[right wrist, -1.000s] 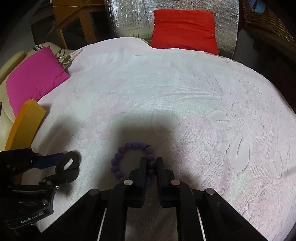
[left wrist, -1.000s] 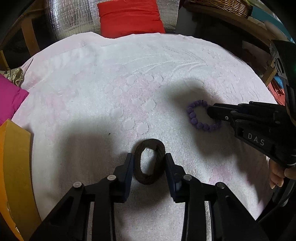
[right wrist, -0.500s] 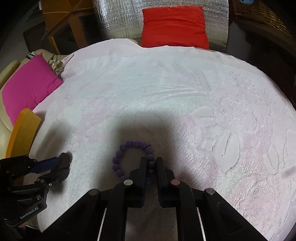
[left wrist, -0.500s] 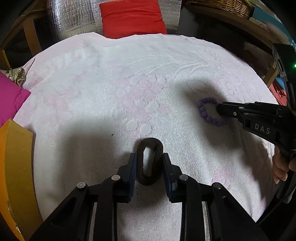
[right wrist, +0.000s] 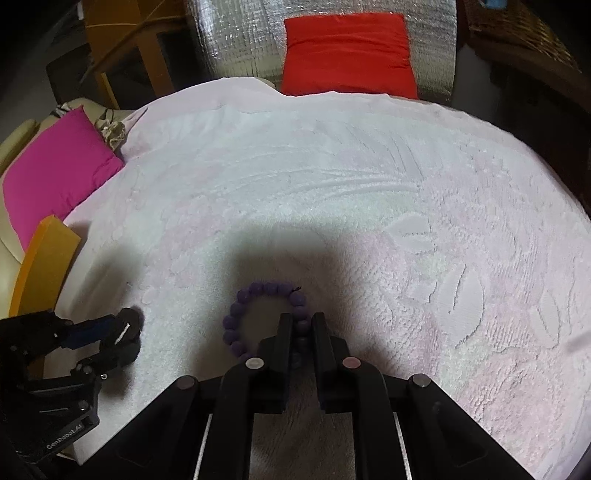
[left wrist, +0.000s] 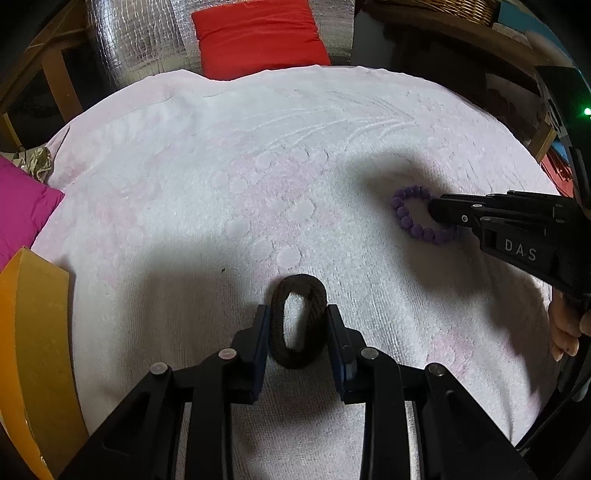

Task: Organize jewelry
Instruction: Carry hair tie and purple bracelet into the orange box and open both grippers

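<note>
Pale pink towelling (left wrist: 258, 177) covers the round surface under both of my grippers, with embossed leaf and dot patterns across it. At its left edge sit an orange board (left wrist: 33, 332) and a magenta cushion (left wrist: 22, 206); beyond the far edge a red cushion (left wrist: 258, 37) leans on silver foil (left wrist: 140, 33). My left gripper (left wrist: 297, 321) has its blue pads pressed on both sides of a dark brown band (left wrist: 298, 325), squeezing the loop into a tall oval that rests on the cloth near the front. Well to the right of it lies a purple bracelet (right wrist: 266, 317) of round beads. My right gripper (right wrist: 298, 325) is nearly pressed together, pinching the bracelet's right side, with beads showing in the narrow gap between the fingers while the rest of the ring lies on the cloth. My hand (left wrist: 565, 325) shows behind that gripper.
</note>
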A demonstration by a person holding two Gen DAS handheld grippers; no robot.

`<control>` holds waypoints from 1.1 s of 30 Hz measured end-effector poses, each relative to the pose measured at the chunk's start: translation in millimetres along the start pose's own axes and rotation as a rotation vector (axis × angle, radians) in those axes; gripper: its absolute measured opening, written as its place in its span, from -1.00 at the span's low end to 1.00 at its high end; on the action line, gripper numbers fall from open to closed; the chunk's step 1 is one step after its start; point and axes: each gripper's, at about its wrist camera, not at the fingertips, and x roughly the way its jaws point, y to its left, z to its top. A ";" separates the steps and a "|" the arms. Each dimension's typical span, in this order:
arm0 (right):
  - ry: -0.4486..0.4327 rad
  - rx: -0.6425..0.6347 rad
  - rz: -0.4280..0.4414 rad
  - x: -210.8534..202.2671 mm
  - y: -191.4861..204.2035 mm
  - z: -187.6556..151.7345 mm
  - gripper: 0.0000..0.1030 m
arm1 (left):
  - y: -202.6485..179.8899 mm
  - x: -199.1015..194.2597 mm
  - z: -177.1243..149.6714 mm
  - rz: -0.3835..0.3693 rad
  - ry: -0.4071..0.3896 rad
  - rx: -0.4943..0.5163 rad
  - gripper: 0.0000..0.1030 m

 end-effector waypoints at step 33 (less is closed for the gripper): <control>-0.162 -0.078 0.372 -96.8 132.0 23.5 -0.79 | 105.6 -177.3 -85.2 0.102 -0.306 -0.338 -0.69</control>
